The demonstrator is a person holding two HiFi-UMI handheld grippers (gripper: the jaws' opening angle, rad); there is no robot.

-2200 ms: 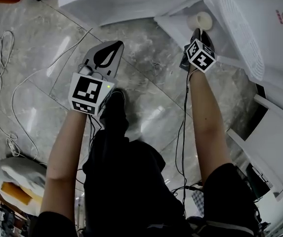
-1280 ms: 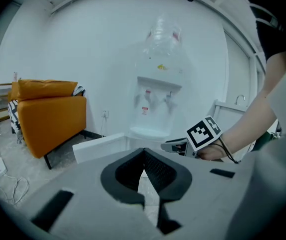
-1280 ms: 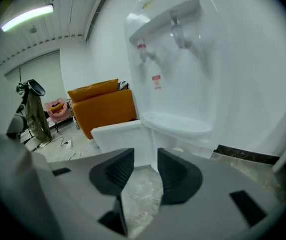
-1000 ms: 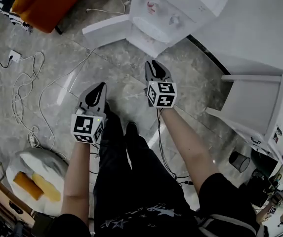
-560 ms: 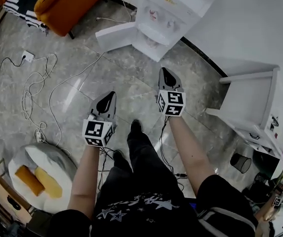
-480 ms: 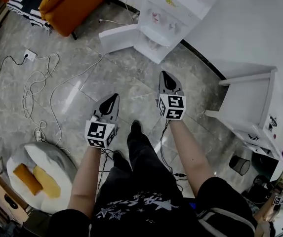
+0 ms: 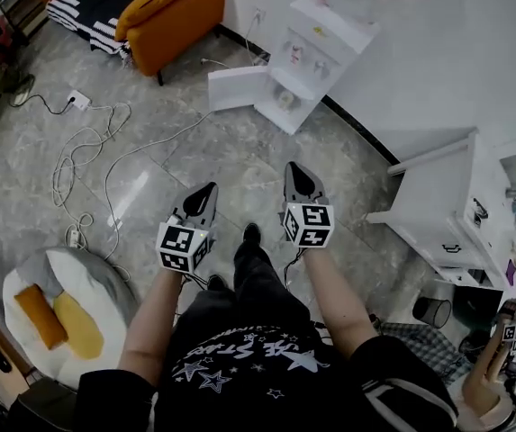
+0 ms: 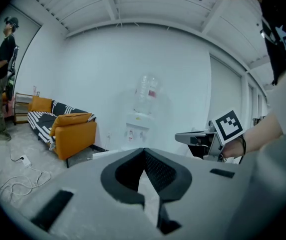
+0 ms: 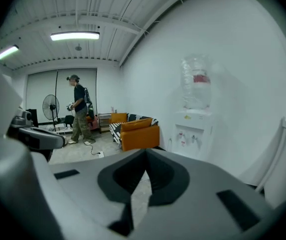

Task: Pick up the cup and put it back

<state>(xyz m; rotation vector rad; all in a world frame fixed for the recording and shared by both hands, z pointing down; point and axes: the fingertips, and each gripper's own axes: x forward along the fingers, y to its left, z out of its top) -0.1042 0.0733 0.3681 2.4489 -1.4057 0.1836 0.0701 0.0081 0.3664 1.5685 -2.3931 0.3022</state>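
Standing posture between handlings. The person stands upright on the grey stone floor with both tools level in front of the hips, pointing forward.

Left gripper: its own view shows the two dark pads pressed together at the tip, with nothing between them. Right gripper: likewise closed pad to pad and empty. The two tools are near each other, side by side, touching nothing.

Cup: a small pale round thing in the lower compartment of the white water dispenser, behind its swung-out door. It is too small here to confirm as the cup, but I judge it so. It stands well apart from both grippers, across a stretch of bare floor.

Surroundings: an orange sofa against the wall to the left of the dispenser, and loose white cables on the floor at left.

Judgement: no grip is in hand, and the cup appears to be in its place. If a pick-up is due next, it calls for stepping close and crouching first. The jaws should part before they enter the compartment, not inside it. The approach should be from the open side, clear of the door. The pads should take the cup's wall squarely and gently, and it should come out upright. The cables lie to the left of the path, so the approach should keep right of them.
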